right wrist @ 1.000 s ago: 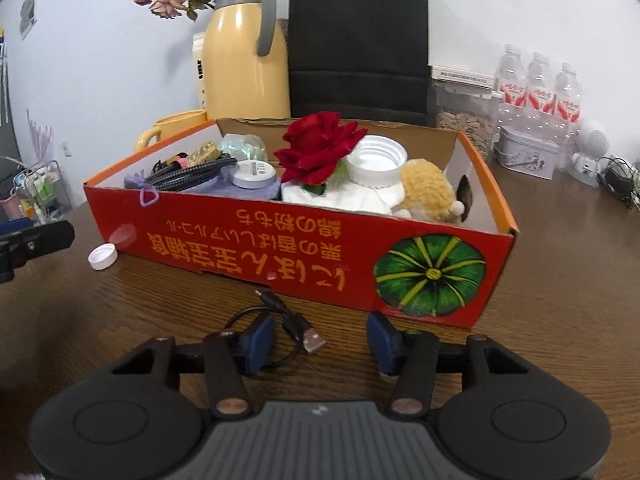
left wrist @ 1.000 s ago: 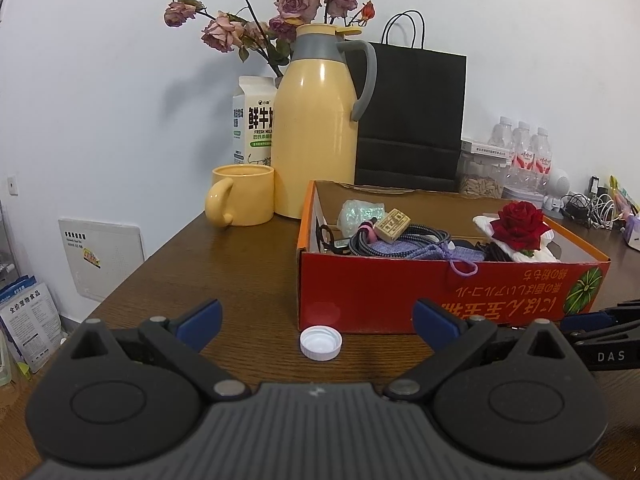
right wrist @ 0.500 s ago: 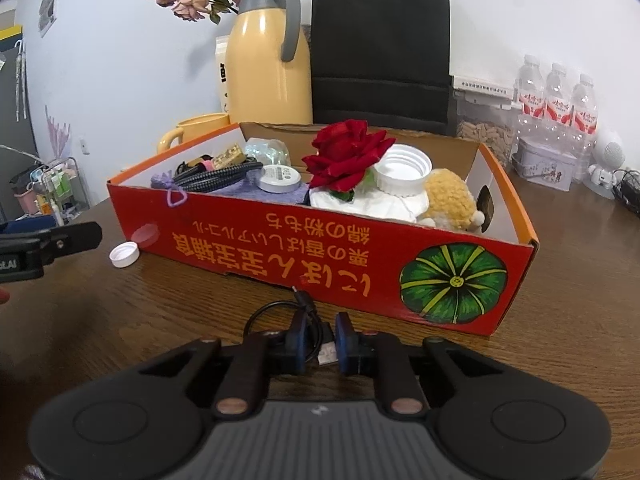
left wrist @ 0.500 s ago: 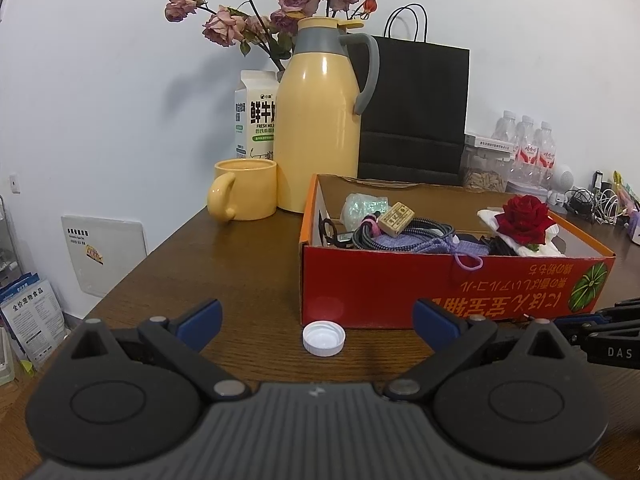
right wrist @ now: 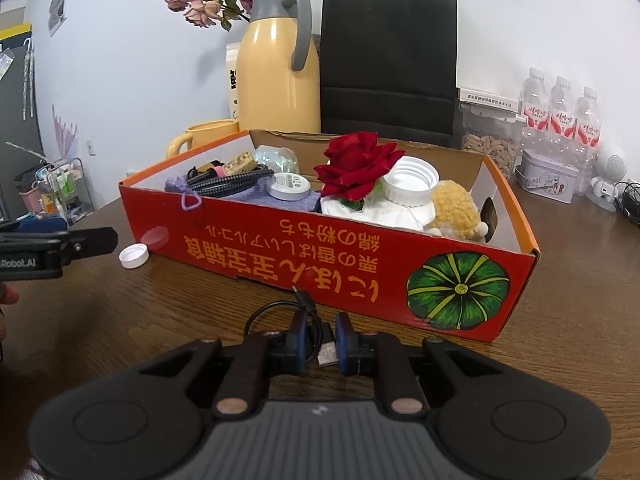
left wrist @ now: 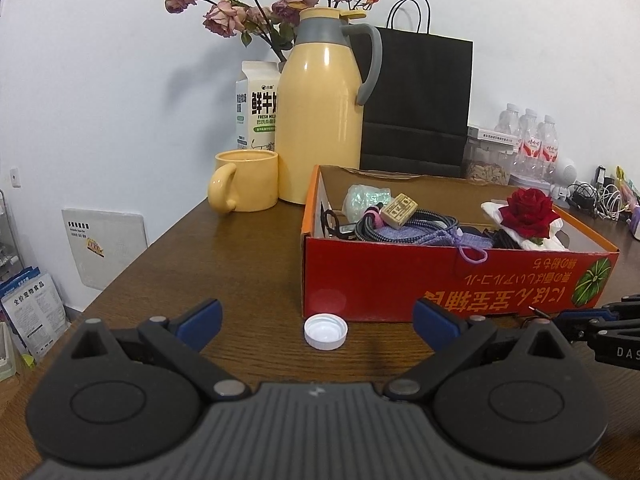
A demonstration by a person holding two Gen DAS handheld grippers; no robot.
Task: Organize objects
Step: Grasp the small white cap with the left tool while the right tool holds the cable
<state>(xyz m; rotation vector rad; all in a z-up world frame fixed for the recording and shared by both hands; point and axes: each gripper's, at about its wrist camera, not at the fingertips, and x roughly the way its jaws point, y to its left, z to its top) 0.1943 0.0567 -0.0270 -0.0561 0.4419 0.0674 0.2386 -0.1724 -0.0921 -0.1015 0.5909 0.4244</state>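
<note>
- Blue-padded right hand-held gripper [right wrist: 322, 340]: jaws have just been closing and now pinch the black cable [right wrist: 280, 312], its USB plug caught between the pads, its loop lying on the desk [right wrist: 580, 280] just ahead.
- Left hand-held gripper [left wrist: 316, 318]: jaws spread wide, nothing between the pads; it hangs low over the desk, seen in the right view as a dark arm at the left edge.
- White cap [left wrist: 325, 331]: flat on the desk, open side up, between the open left jaws and just beside the box's near wall.
- Red box [right wrist: 360, 264]: cardboard, open-topped, just beyond the cable; it holds a red rose [right wrist: 356, 164], a white lid [right wrist: 412, 180], a yellow plush [right wrist: 456, 210], a braided cord [right wrist: 232, 182] and a purple pouch [right wrist: 256, 196].
- Behind the box: yellow jug [left wrist: 320, 120], yellow mug [left wrist: 244, 180], milk carton [left wrist: 258, 104], black bag [left wrist: 416, 100].
</note>
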